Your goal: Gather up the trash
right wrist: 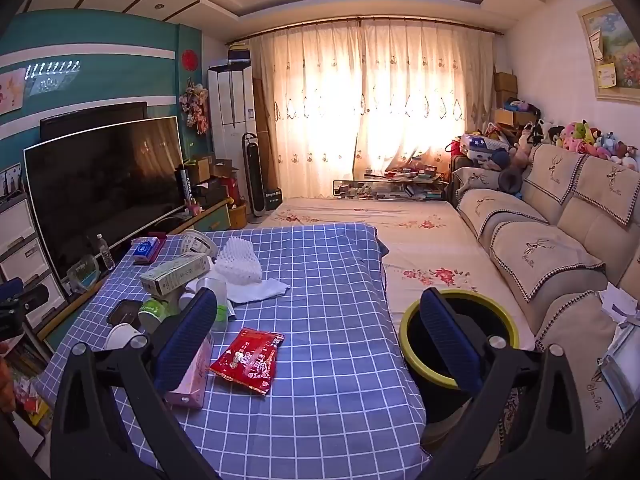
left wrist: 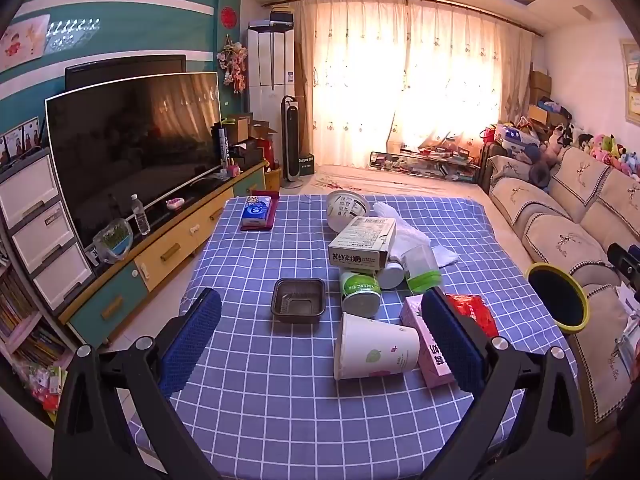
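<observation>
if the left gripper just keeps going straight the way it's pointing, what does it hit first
Probably the black tray: it lies near the middle of the open left gripper view, ahead on the checked cloth. The paper cup lies right of that line. Depth is uncertain.

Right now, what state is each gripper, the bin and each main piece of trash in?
left gripper: open, empty
right gripper: open, empty
bin: upright, no lid
paper cup: on its side
black tray: upright, empty
red packet: lying flat
green-label cup: tipped over
</observation>
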A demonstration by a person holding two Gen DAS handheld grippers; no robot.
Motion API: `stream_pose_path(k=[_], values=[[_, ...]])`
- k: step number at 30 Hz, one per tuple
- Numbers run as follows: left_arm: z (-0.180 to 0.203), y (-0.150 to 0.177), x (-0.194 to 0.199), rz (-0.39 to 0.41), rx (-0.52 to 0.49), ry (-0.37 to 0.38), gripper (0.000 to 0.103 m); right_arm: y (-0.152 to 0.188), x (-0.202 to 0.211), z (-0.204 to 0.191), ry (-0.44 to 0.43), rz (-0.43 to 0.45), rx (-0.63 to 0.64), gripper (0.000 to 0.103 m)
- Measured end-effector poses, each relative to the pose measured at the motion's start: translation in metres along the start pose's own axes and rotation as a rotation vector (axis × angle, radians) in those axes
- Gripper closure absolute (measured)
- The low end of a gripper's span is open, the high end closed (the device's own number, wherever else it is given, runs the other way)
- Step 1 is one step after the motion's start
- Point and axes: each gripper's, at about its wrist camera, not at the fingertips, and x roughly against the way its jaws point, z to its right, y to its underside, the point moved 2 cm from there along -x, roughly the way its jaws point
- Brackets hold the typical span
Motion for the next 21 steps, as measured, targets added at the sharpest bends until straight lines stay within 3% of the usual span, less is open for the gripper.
stream_pose_path(k=[21], values=[[0.002,0.000,-0.004,-0.018,-0.009,0.007,0.004,0.004,-0.011,0.000,0.000,-0.030,-0.008,0.006]])
